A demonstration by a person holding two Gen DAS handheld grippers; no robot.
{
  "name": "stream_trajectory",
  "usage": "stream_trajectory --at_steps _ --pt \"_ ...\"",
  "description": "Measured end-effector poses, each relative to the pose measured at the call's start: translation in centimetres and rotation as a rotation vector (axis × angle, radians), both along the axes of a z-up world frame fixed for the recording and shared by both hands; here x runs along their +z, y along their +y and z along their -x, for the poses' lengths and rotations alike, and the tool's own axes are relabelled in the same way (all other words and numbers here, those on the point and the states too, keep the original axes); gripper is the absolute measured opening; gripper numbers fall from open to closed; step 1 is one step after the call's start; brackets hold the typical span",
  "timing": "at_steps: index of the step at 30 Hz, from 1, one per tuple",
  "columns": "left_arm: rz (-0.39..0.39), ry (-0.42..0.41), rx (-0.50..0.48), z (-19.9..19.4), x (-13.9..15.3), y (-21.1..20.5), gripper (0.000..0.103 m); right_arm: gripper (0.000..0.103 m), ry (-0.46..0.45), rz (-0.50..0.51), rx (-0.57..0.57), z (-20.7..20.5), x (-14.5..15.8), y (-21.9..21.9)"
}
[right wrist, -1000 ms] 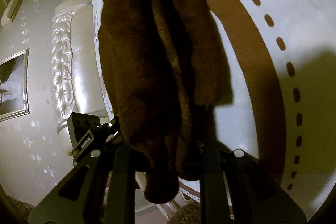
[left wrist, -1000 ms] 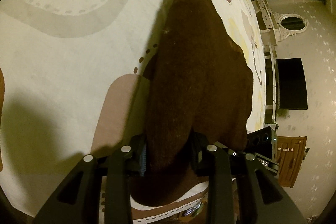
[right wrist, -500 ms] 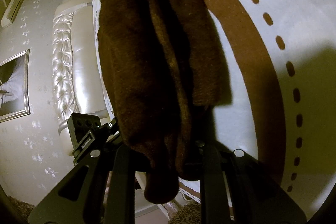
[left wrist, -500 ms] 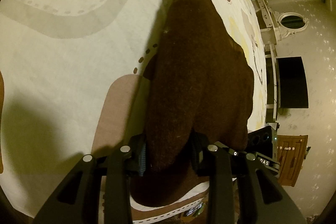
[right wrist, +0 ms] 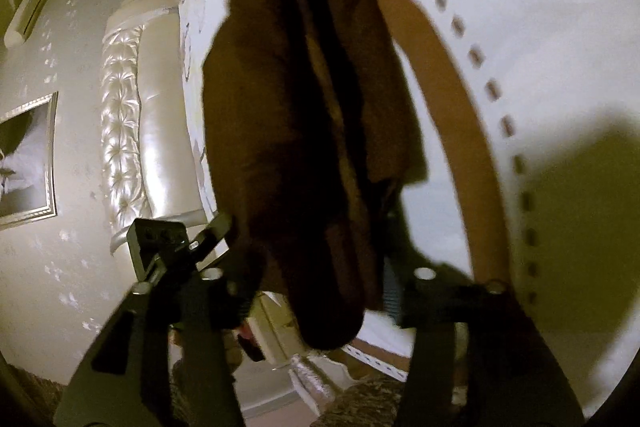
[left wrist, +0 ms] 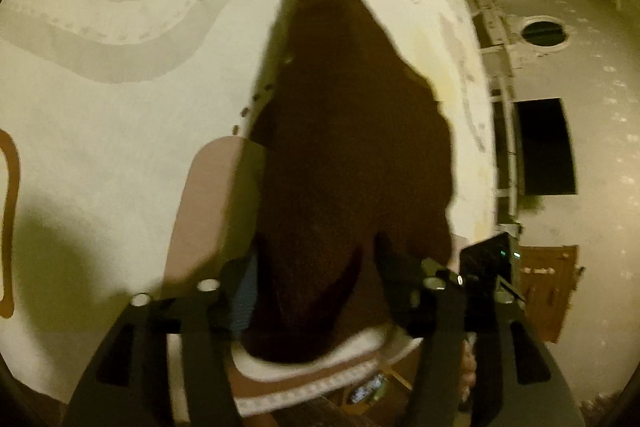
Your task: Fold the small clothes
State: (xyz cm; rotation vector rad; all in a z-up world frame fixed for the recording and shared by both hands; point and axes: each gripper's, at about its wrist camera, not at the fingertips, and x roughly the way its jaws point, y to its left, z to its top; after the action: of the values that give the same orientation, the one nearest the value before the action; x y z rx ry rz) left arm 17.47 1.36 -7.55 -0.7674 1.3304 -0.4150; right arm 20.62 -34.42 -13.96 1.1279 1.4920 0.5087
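Observation:
A dark brown fuzzy garment (left wrist: pixel 352 147) lies folded lengthwise on the white patterned bed sheet (left wrist: pixel 120 147), with its near end hanging over the bed's edge. My left gripper (left wrist: pixel 314 267) straddles that near end. Its jaws are opening, and a gap shows between the cloth and the right finger (left wrist: pixel 384 259). In the right wrist view the same garment (right wrist: pixel 288 107) shows as thick stacked folds. My right gripper (right wrist: pixel 316 259) is opening around its near end too, and the pads stand off the cloth. The garment's underside is hidden.
The sheet (right wrist: pixel 520 7) carries a brown band with a dashed line. A tufted headboard (right wrist: pixel 120 107) and a framed picture (right wrist: pixel 24 155) stand left of the bed. A dark screen (left wrist: pixel 544 147) and a wooden cabinet (left wrist: pixel 548 291) stand right of it.
Both grippers' jaws have spread apart and let go of the garment's near end, which has slumped a little between them. Neither hand has shifted noticeably.

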Motion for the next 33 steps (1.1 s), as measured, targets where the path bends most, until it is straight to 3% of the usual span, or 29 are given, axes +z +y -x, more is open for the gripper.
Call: stream_trajectory --at_steps 4,12,16,22,24,25,26,28,29,33 --pt "0.041 -0.056 0.026 0.3 2.1 2.4 0.066 0.073 -0.07 0.058 -0.063 -1.2 2.3 -2.9" --pt "-0.029 -0.101 0.037 -8.7 0.4 2.3 0.068 0.077 -0.194 0.112 -0.115 -8.9 1.2 -3.8" --pt "-0.026 -0.073 0.026 -12.7 -1.8 1.2 0.068 0.077 -0.2 0.096 -0.169 -11.7 -0.6 -3.8" --pt "-0.013 -0.094 -0.027 -14.5 -2.3 0.3 0.069 0.079 -0.238 0.023 -0.165 -13.5 -1.6 -2.5" --pt "-0.035 -0.098 -0.052 -14.6 -2.3 0.0 0.052 0.079 -0.252 0.008 -0.134 -14.0 -1.7 -1.5" --pt "-0.066 -0.091 -0.078 -14.7 -2.5 -0.4 0.032 0.075 -0.258 0.013 -0.122 -14.2 -1.7 -1.1" --pt "-0.09 -0.089 -0.09 -14.7 -2.6 -0.6 0.023 0.067 -0.262 0.013 -0.104 -14.4 -1.7 -0.7" --pt "-0.12 -0.114 -0.099 -14.4 -2.4 -0.6 0.016 0.03 -0.23 0.013 -0.055 -14.8 -2.3 0.4" --pt "-0.131 -0.122 -0.1 -14.3 -2.3 -0.6 0.015 0.023 -0.224 0.013 -0.043 -14.8 -2.4 0.7" --pt "-0.164 -0.167 -0.09 -14.0 -1.1 -0.1 0.013 0.021 -0.265 0.015 -0.062 -14.6 -1.9 0.9"
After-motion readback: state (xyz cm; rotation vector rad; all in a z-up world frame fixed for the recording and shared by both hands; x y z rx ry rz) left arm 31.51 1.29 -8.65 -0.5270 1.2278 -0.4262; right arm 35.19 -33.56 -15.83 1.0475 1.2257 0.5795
